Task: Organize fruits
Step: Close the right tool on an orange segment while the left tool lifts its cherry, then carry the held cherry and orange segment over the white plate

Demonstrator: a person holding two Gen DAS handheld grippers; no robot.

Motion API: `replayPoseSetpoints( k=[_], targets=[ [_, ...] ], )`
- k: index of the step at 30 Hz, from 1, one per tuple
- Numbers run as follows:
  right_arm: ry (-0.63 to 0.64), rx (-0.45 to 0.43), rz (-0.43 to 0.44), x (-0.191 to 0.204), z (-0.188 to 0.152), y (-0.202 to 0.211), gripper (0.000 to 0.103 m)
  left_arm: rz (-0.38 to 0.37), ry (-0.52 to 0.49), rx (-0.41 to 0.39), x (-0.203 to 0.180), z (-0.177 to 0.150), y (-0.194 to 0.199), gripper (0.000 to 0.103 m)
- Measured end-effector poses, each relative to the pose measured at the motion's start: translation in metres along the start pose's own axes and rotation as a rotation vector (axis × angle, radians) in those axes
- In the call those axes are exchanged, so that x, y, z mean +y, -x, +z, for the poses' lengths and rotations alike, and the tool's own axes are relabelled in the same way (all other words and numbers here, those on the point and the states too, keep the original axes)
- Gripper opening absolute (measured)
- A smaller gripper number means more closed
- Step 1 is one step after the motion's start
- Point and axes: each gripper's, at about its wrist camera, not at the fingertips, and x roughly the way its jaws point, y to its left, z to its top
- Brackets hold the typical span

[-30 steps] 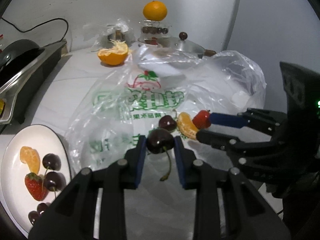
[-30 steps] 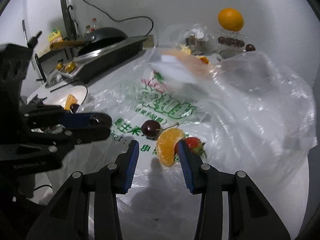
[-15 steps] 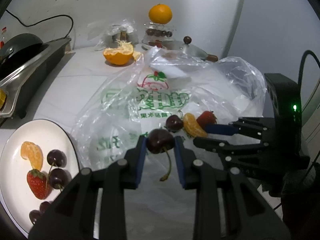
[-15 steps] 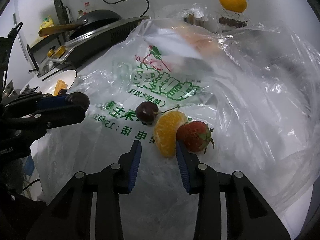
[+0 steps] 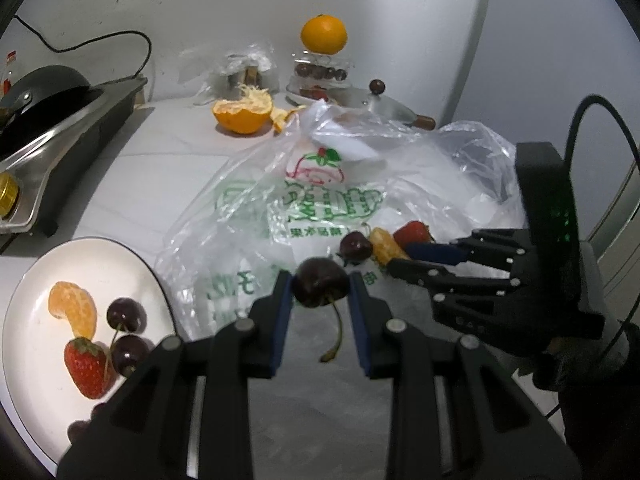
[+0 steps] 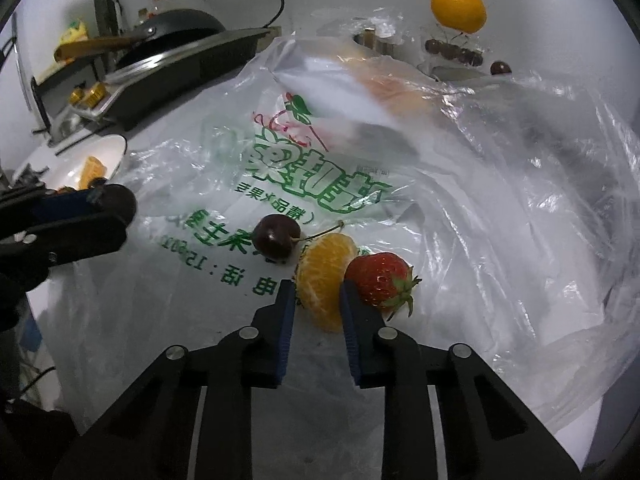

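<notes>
Beside the white plate (image 5: 24,308), already bearing several fruits, the left tongs (image 5: 320,300) grip a cherry (image 5: 320,286). The right tongs (image 6: 318,304) have clenched on an orange segment (image 6: 326,276) atop the plastic bag (image 6: 500,208); a second cherry (image 6: 276,236) and strawberry (image 6: 378,280) remain there.

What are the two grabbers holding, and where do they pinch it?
The left gripper pinches a cherry by its round sides, stem hanging down. The right gripper pinches the orange segment across its lower half.

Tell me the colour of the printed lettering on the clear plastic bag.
Green lettering on the clear plastic bag, with a red-outlined strawberry drawing above; clearest in the right wrist view.
</notes>
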Motion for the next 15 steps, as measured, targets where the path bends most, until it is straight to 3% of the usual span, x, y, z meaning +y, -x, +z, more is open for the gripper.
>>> replayPoseSetpoints(
  k=[9, 15],
  targets=[
    [0.055, 0.005, -0.125, 0.016, 0.008, -0.012, 0.024, -0.007, 0.015, -0.026, 0.013, -0.003, 0.015, 0.029],
    [0.057, -0.002, -0.137, 0.019, 0.009, -0.011, 0.022, -0.003, 0.020, -0.045, 0.022, -0.007, 0.028, 0.029]
  ],
)
